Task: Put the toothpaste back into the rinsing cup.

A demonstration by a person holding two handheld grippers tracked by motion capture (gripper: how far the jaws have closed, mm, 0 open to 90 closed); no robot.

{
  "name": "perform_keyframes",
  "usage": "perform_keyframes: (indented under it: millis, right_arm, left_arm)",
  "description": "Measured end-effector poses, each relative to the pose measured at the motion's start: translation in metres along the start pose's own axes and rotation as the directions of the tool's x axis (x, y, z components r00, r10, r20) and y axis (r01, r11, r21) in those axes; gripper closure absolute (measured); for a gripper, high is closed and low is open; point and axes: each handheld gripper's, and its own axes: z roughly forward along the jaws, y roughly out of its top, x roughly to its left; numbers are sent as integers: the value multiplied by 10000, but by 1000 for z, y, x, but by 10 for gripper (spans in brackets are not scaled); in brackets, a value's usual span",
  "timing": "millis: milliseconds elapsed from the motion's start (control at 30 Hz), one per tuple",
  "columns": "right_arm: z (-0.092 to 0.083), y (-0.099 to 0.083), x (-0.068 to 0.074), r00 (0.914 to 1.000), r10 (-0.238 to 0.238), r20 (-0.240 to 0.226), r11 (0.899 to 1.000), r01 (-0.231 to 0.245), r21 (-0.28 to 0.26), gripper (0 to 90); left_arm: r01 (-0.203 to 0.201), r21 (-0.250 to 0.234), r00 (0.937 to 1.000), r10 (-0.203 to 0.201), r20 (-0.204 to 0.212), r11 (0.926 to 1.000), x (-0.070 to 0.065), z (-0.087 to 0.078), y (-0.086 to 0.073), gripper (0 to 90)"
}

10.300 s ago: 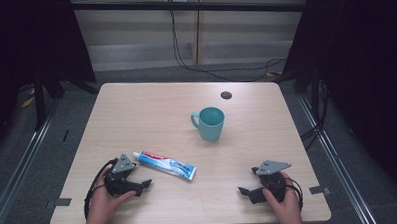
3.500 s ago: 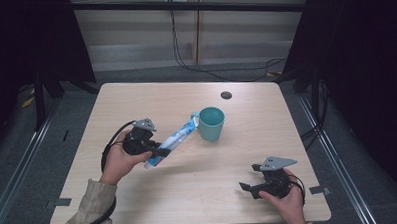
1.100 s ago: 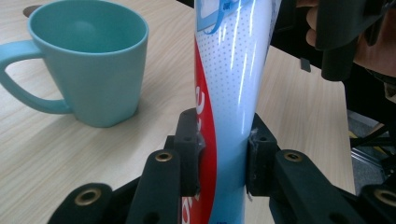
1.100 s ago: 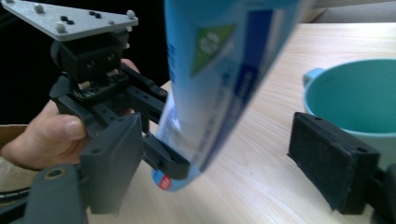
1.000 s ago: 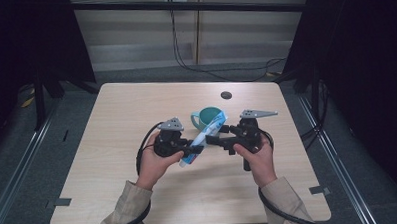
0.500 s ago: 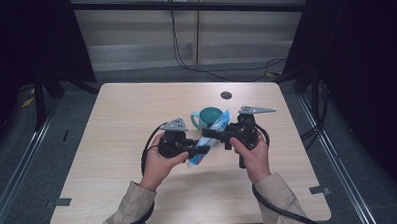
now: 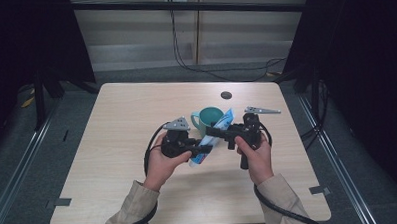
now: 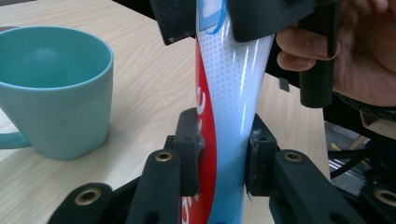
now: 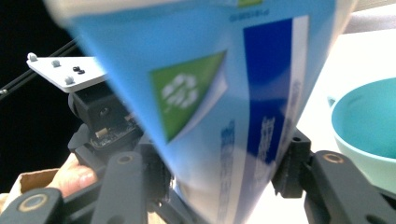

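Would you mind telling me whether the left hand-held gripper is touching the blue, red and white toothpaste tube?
Touching. In the left gripper view, the left hand-held gripper has both black pads pressed against the toothpaste tube.

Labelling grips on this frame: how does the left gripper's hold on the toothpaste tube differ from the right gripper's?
The left gripper pinches the toothpaste tube low down, near its cap end; the right gripper takes the wide, flat end, close to the teal mug. The left jaws stand narrow; the right jaws stand wider, having just been closing and reopening a little around the tube. Both are clamped on the tube, held tilted above the table.
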Motion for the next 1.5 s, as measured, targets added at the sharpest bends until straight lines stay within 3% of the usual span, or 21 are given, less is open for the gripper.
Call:
perform_keyframes:
  millis: [167, 400, 600, 700, 733, 833, 900, 1000, 1100, 1133, 1300, 1433, 1467, 1500]
  right_arm:
    - [-4, -1, -3, 9999, -108, 133, 9999, 107, 63, 448]
    - [0, 0, -2, 9998, -160, 99, 9999, 161, -63, 543]
    - [4, 1, -2, 9998, 211, 68, 9988, -207, -446, 537]
    - [6, 3, -1, 9998, 138, 120, 9991, -133, -404, 554]
    - [7, 3, 1, 9997, 86, 219, 9992, -77, -400, 601]
    - [6, 6, 3, 9992, -115, 375, 9995, 127, -297, 674]
    - [4, 7, 2, 9993, -61, 357, 9991, 77, -428, 694]
    - [4, 8, 5, 9983, -372, 454, 9982, 392, -453, 705]
    - [4, 9, 7, 9974, -536, 475, 9976, 556, -410, 711]
    - [5, 10, 7, 9971, -589, 474, 9974, 608, -392, 719]
    - [5, 10, 8, 9960, -809, 375, 9963, 819, -257, 729]
    - [2, 12, 9, 9927, -1093, 506, 9938, 1102, -152, 730]
    - [1, 12, 9, 9910, -1205, 581, 9925, 1214, -112, 729]
    - [-2, 13, 8, 9890, -1295, 718, 9914, 1305, -96, 729]
  left_arm:
    - [116, -12, 9999, -116, -35, 9999, 5, -3, -4, 718]
    - [166, -185, 9999, -166, 37, 9997, 5, 0, -6, 716]
    - [89, -207, 9999, -91, -113, 9997, 3, -1, -3, 717]
    - [68, -232, 9998, -72, -187, 9997, 1, -1, -3, 716]
    - [12, -214, 9999, -14, -111, 9998, 0, 1, -2, 708]
    - [-260, -267, 9996, 257, -144, 9993, -2, 3, -1, 662]
    - [-443, -322, 9989, 438, -172, 9985, -3, 3, -1, 634]
    - [-751, -191, 9968, 745, -272, 9970, -4, 3, 2, 616]
    - [-801, -116, 9964, 797, -284, 9967, -5, 4, 3, 579]
    - [-999, 11, 9944, 999, -343, 9950, -6, 5, 4, 557]
    - [-724, -136, 9973, 722, -124, 9973, -2, 3, 2, 519]
    - [-842, -106, 9962, 839, -247, 9964, 1, -1, 0, 338]
    - [-873, -26, 9957, 872, -321, 9962, 2, -3, -1, 338]
    - [-876, 103, 9948, 880, -514, 9961, 6, -8, -4, 283]
